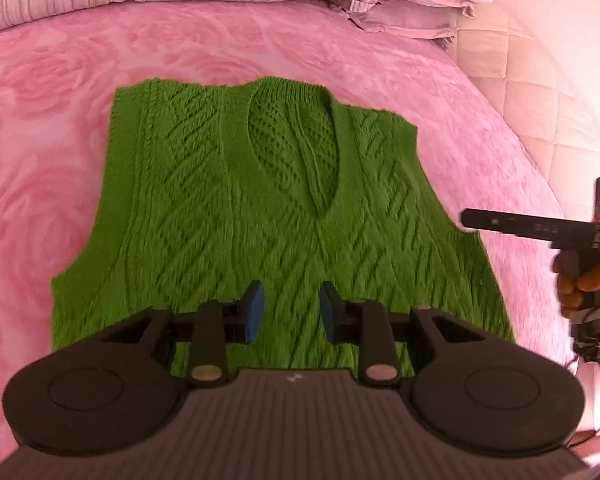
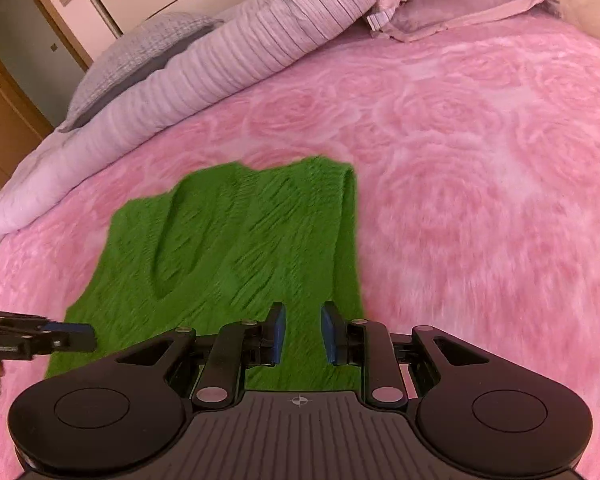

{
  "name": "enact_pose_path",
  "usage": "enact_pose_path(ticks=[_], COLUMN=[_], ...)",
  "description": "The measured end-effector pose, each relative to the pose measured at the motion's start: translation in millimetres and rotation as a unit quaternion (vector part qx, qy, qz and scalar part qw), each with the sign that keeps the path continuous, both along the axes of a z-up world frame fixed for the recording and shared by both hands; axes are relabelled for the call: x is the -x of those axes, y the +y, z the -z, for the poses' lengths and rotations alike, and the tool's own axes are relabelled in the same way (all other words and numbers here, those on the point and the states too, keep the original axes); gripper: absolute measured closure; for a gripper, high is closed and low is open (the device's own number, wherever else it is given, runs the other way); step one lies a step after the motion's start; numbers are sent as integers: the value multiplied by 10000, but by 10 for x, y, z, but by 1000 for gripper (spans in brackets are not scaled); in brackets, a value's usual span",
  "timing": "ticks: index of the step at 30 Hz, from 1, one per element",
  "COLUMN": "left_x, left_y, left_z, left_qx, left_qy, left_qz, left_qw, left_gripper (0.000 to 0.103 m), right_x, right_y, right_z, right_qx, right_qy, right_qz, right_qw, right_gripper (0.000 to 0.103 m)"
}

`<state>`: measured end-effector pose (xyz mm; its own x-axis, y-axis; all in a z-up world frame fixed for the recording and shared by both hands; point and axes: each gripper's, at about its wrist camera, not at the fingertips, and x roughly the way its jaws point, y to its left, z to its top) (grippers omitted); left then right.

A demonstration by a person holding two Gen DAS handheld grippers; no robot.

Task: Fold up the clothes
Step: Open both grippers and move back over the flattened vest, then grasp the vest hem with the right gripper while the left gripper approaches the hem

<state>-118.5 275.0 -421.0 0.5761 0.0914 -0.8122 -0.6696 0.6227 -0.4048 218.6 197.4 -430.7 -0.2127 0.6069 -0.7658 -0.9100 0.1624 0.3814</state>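
Note:
A green knitted sleeveless vest (image 1: 260, 200) lies flat on the pink bed, V-neck up and collar pointing away. It also shows in the right wrist view (image 2: 228, 248). My left gripper (image 1: 292, 312) hovers over the vest's lower middle, jaws open and empty. My right gripper (image 2: 303, 332) hovers over the vest's right lower part, jaws open and empty. The right gripper also shows in the left wrist view (image 1: 512, 228) beside the vest's right edge. The left gripper shows at the left edge of the right wrist view (image 2: 64, 334).
A pink rose-patterned blanket (image 2: 480, 184) covers the bed. A rolled striped duvet (image 2: 204, 60) and pillows (image 2: 460, 4) lie along the far side. A quilted headboard (image 1: 548, 92) stands at the right. Wooden wardrobe doors (image 2: 28, 52) stand beyond the bed.

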Motion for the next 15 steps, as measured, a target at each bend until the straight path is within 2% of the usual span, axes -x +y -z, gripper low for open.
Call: enact_pose_path(ticks=[4, 9, 10, 11, 13, 15], left_x=[-32, 20, 30, 39, 50, 56], left_y=[161, 273, 285, 296, 313, 328], left_z=[79, 220, 235, 248, 258, 213], left_qx=[139, 330, 366, 401, 458, 458], left_qy=[-5, 23, 8, -6, -26, -42], left_qz=[-45, -320, -363, -402, -464, -479], left_qw=[9999, 9989, 9987, 9984, 9979, 9978], left_gripper=[79, 79, 79, 79, 79, 79], right_x=[-121, -186, -181, -177, -163, -189], right_y=[238, 259, 266, 274, 277, 220], right_z=[220, 301, 301, 302, 262, 142], right_qx=[286, 225, 236, 246, 202, 144], right_qy=[75, 531, 504, 476, 431, 102], right_qz=[-70, -302, -329, -357, -415, -251], right_qw=[9995, 9979, 9979, 9979, 9980, 9995], right_gripper=[79, 79, 80, 95, 97, 99])
